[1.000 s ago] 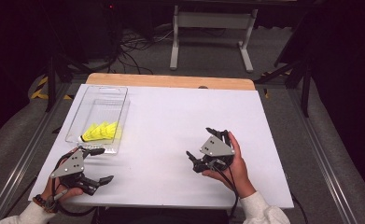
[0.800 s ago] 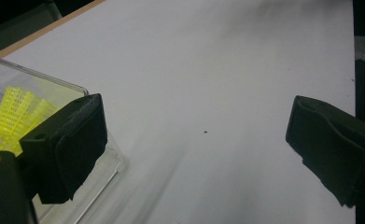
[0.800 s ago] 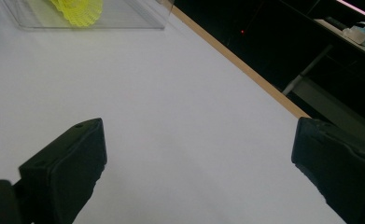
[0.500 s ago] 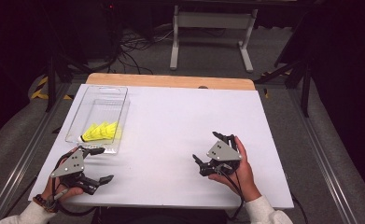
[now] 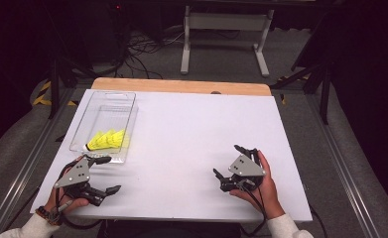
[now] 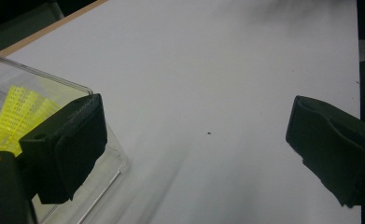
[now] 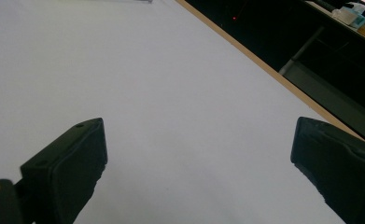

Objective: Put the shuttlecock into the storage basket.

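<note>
High view: yellow shuttlecocks point(image 5: 107, 140) lie in the clear bin point(image 5: 127, 101); likely light and crushable, best pinched at the cork. Left gripper point(image 5: 105, 174) and right gripper point(image 5: 227, 162) gape empty.

shuttlecocks point(image 5: 107, 140) in tray point(image 5: 126, 101) (table's point(image 5: 191, 124) left), left tongs point(image 5: 104, 174) before it

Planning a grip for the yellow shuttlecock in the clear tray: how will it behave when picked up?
The shuttlecock is probably very light: its skirt looks like thin open mesh. That skirt would likely flex or crush under a hard squeeze. Lying on its side in the tray, it may roll in an arc if nudged.
</note>
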`<state>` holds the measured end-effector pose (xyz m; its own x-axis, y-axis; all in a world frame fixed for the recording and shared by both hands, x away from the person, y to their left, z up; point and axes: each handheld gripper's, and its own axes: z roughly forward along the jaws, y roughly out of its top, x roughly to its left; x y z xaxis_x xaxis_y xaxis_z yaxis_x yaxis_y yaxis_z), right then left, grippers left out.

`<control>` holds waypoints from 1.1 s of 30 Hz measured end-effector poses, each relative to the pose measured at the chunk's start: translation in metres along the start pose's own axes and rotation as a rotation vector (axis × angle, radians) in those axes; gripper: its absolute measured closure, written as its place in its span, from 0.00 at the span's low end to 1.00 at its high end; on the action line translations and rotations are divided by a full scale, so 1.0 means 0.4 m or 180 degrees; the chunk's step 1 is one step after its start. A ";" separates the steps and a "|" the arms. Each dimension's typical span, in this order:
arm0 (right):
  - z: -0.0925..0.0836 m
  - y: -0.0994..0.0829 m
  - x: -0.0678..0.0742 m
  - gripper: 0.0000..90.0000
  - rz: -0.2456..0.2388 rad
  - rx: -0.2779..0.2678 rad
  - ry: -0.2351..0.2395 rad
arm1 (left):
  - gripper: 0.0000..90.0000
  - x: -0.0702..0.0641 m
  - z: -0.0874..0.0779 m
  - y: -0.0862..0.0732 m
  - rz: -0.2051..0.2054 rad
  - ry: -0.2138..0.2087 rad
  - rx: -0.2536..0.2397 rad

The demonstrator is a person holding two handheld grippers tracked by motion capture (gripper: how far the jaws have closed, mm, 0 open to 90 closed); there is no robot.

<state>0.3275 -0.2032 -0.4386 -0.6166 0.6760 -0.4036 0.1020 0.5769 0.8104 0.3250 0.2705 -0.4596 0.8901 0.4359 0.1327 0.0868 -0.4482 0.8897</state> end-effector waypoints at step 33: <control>-0.024 -0.052 0.021 0.05 0.0051 -0.0025 0.0032 | 0.05 -0.006 -0.008 0.005 0.0043 0.0095 -0.0040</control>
<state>0.3128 -0.2139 -0.4550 -0.6228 0.6803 -0.3863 0.1057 0.5625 0.8200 0.3217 0.2710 -0.4570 0.8774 0.4532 0.1574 0.0692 -0.4443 0.8932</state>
